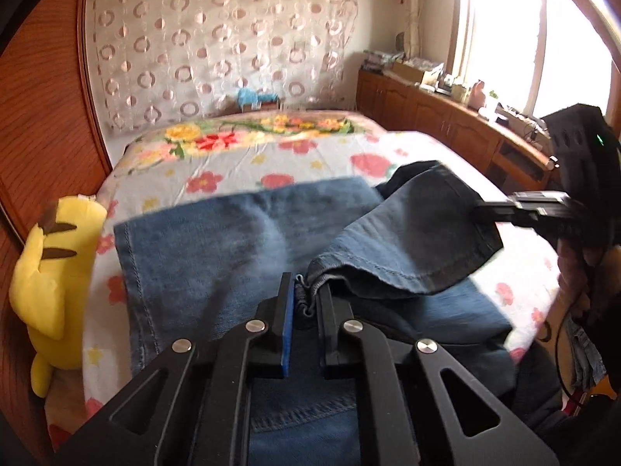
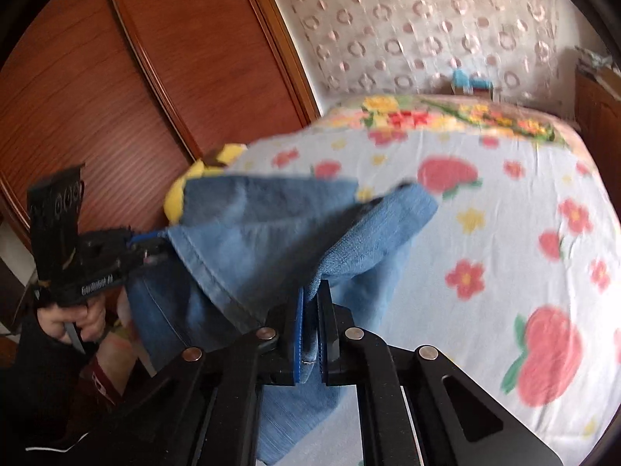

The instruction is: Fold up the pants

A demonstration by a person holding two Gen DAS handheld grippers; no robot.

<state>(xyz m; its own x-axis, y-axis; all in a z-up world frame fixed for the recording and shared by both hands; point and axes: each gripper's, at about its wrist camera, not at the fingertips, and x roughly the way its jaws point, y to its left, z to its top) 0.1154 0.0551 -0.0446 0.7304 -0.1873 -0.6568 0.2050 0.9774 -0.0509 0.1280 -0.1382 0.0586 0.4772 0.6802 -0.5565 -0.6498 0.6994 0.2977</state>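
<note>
One pair of jeans (image 1: 217, 240) lies lengthwise up the bed (image 1: 240, 163), its hem lifted, pinched by left claw (image 1: 304, 303) and right claw (image 2: 312, 306).

Daylight enters through the window (image 1: 543, 39) at upper right of the left wrist view; the pane is blown out to white. Strong fisheye bending with dark vignette at the corners in both views. Right wrist view: motion blur smears the jeans (image 2: 279, 225) and floral bedsheet (image 2: 504, 213). Shadows soft.

Home bedroom – floral bed (image 1: 240, 163) (wardrobe (image 1: 42, 128), curtain (image 1: 217, 50))
</note>
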